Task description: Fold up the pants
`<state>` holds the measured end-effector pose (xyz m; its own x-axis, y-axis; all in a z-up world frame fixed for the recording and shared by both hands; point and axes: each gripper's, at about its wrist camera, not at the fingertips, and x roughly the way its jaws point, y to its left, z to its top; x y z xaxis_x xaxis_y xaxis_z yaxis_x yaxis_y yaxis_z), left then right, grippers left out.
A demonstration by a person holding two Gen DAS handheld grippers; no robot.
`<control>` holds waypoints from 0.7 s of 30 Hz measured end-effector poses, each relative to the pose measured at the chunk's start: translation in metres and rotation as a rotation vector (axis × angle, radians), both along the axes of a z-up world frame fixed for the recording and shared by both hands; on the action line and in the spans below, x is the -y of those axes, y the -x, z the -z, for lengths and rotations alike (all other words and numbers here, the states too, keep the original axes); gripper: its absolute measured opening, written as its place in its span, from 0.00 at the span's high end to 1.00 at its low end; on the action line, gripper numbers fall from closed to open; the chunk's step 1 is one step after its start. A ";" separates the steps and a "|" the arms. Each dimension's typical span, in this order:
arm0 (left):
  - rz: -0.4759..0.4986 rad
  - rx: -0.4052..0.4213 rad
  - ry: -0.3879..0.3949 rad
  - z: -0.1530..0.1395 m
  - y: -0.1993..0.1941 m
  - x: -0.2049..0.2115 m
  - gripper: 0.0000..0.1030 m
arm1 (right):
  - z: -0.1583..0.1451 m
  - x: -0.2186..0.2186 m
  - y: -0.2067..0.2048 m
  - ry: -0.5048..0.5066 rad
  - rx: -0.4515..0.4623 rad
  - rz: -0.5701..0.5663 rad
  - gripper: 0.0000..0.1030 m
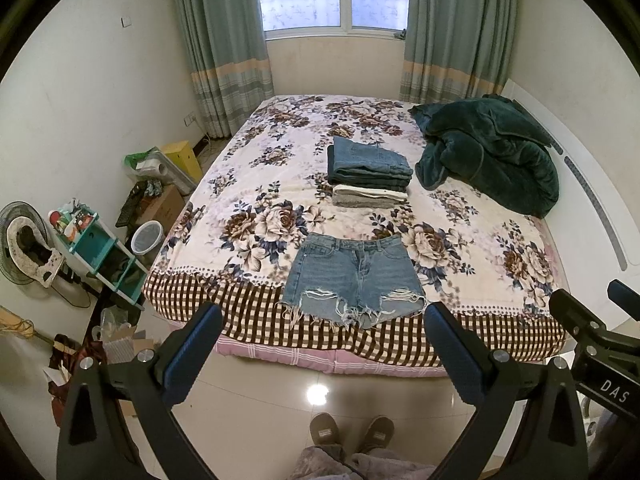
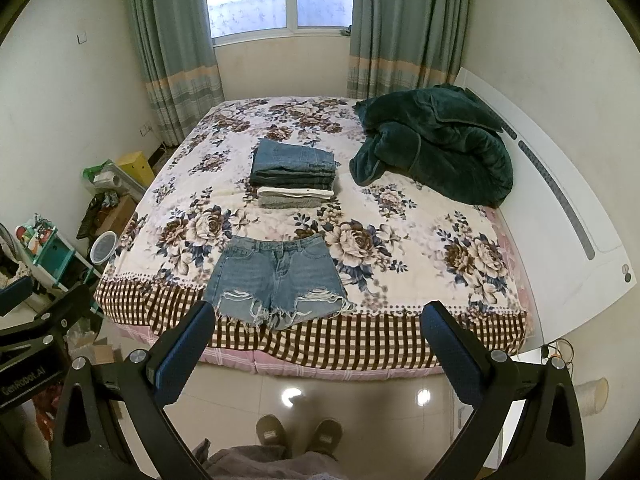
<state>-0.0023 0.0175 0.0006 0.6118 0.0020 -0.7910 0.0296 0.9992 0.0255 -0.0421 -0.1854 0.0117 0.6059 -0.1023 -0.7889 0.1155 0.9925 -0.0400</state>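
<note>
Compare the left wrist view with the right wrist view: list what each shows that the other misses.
Left wrist only: a standing fan by the left wall.

Right wrist only: the white headboard's near end and the cables below it.

Both: frayed light-blue denim shorts lying flat on the floral bedspread, a stack of folded clothes, a dark green fleece blanket, and both grippers, left and right, open.

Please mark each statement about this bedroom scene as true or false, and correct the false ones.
1. The denim shorts lie flat, unfolded, near the bed's foot edge. True.
2. The left gripper is clamped on the shorts. False: it is open and holds nothing.
3. A stack of folded clothes sits beyond the shorts. True.
4. The green blanket is neatly folded. False: it lies crumpled.
5. The right gripper is open. True.
</note>
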 end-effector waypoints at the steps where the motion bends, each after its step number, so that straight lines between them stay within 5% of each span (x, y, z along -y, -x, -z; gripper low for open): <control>1: 0.000 0.000 -0.001 0.000 0.000 0.000 0.00 | 0.000 0.000 0.000 0.001 0.000 0.000 0.00; 21: 0.000 -0.001 0.000 0.000 -0.001 0.000 0.00 | 0.000 -0.001 0.000 0.001 0.001 0.000 0.00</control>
